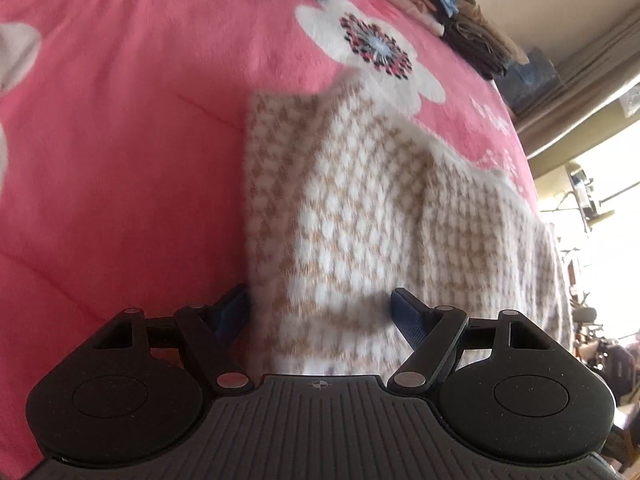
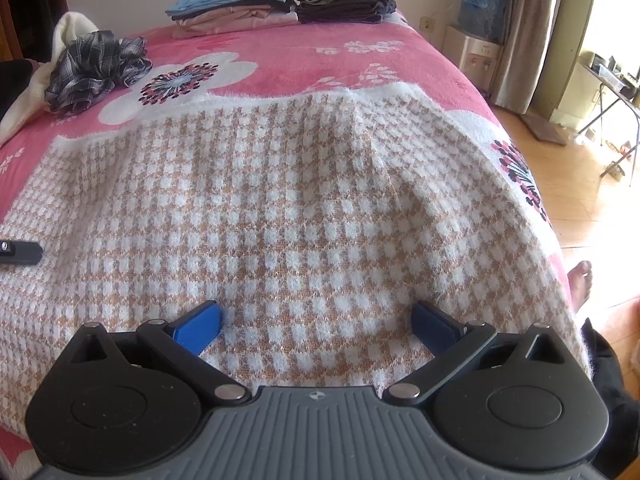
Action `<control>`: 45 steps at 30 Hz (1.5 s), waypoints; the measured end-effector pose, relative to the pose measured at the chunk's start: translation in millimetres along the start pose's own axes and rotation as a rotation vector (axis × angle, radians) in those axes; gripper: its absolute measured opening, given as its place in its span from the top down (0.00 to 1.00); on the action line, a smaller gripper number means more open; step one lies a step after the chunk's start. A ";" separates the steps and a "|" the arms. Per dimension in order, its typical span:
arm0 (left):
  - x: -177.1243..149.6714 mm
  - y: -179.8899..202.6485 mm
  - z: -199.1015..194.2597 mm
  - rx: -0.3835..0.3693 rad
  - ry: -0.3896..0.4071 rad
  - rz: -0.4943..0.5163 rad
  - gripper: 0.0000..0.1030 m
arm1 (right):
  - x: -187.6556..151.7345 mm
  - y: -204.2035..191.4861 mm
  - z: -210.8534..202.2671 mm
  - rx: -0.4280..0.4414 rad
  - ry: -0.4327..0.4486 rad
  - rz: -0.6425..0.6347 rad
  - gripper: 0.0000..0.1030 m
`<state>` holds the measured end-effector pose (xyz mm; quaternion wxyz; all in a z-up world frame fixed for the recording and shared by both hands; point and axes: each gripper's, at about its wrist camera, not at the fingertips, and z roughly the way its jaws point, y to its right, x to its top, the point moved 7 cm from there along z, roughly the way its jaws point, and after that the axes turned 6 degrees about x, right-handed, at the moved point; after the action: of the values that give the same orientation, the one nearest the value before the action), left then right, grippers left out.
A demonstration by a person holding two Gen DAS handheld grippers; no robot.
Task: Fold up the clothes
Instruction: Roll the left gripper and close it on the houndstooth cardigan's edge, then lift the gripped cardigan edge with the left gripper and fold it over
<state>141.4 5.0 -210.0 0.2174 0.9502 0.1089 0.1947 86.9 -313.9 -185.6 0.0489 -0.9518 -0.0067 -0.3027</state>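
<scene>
**Checked sweater spread on the bed, both grippers over it**

A beige-and-white checked sweater (image 2: 280,200) lies spread over a pink flowered blanket (image 2: 280,60) on the bed. In the left wrist view a narrower part of it, likely a sleeve, runs from 6 o'clock up toward 12 and looks blurred. The left gripper (image 1: 320,312) has its jaws released on either side of that part; whether the pads touch the cloth cannot be told. The right gripper (image 2: 316,320) hovers low over the body of the sweater, jaws released and holding nothing.

To fold well, each gripper should pinch a full edge or seam, not a loose fluff of knit, and carry it over flat so the layers line up.

At 12 o'clock in the right wrist view sit stacks of folded clothes (image 2: 288,0); at 10 o'clock lies a crumpled plaid shirt (image 2: 96,68). A curtain (image 2: 528,28) and wooden floor (image 2: 580,200) lie at 2 to 3 o'clock.
</scene>
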 end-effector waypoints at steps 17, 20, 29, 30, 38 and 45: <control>-5.8 2.0 9.2 -0.063 -0.056 -0.007 0.29 | -1.3 0.6 -0.5 0.005 0.004 0.003 0.00; -7.5 0.4 2.8 -0.114 -0.093 -0.025 0.37 | -1.6 0.6 -0.8 0.004 0.004 0.003 0.00; -11.6 6.0 3.4 -0.083 -0.057 0.006 0.41 | -1.8 0.7 -0.2 0.003 0.003 0.001 0.00; -12.6 9.1 0.4 -0.068 -0.036 0.028 0.46 | -2.0 0.8 0.0 0.003 0.004 0.001 0.00; -21.5 36.7 -34.8 -0.004 0.111 0.139 0.72 | -2.9 1.6 -0.3 0.000 0.011 0.002 0.00; -24.2 75.7 -68.4 -0.064 0.130 0.076 0.75 | -7.7 1.7 -1.4 -0.002 0.046 -0.020 0.00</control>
<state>100.4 -43.4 -126.6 0.2324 0.9316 0.0805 0.2677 79.9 -315.6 -189.0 0.0449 -0.9445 -0.0148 -0.3252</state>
